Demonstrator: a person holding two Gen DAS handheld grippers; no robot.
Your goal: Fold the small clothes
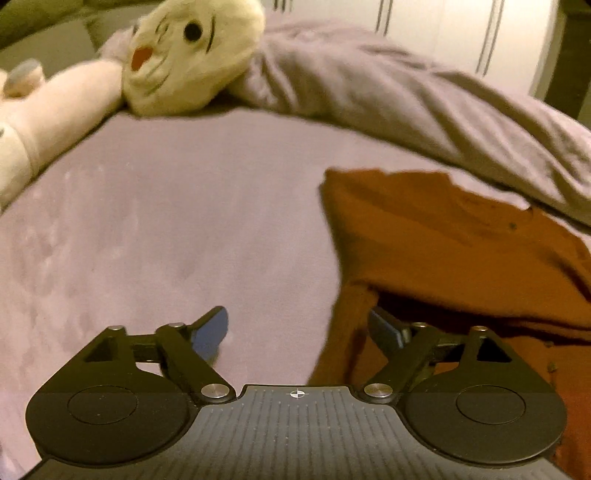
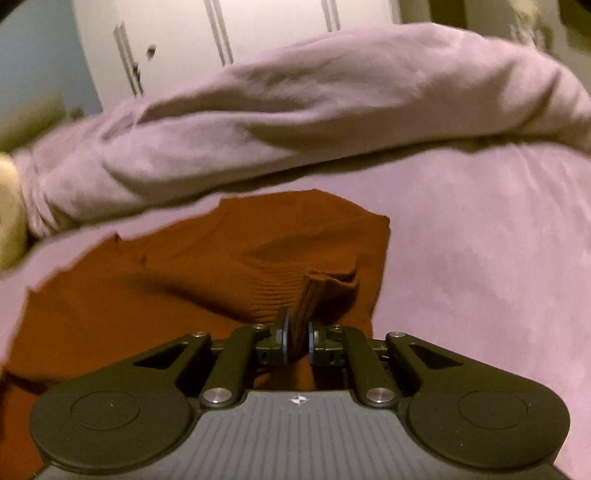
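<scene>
On the lilac bedsheet (image 1: 166,221), right up close, the left gripper (image 1: 299,328) has its blue-padded fingers (image 1: 210,332) spread wide with nothing between them, the left one over bare sheet, the right one at the edge of the rust-orange sweater (image 1: 443,243). Over on the other side, the right gripper (image 2: 297,336) is pinched tight on a ribbed fold of that sweater, the cloth standing up between its pads. The sweater itself lies spread on the sheet, one part doubled over. Just beyond it, a bunched lilac duvet (image 2: 295,103) runs across the bed. Further left, a cream plush toy (image 1: 184,55) lies against the duvet, and white wardrobe doors (image 2: 258,29) stand behind.
</scene>
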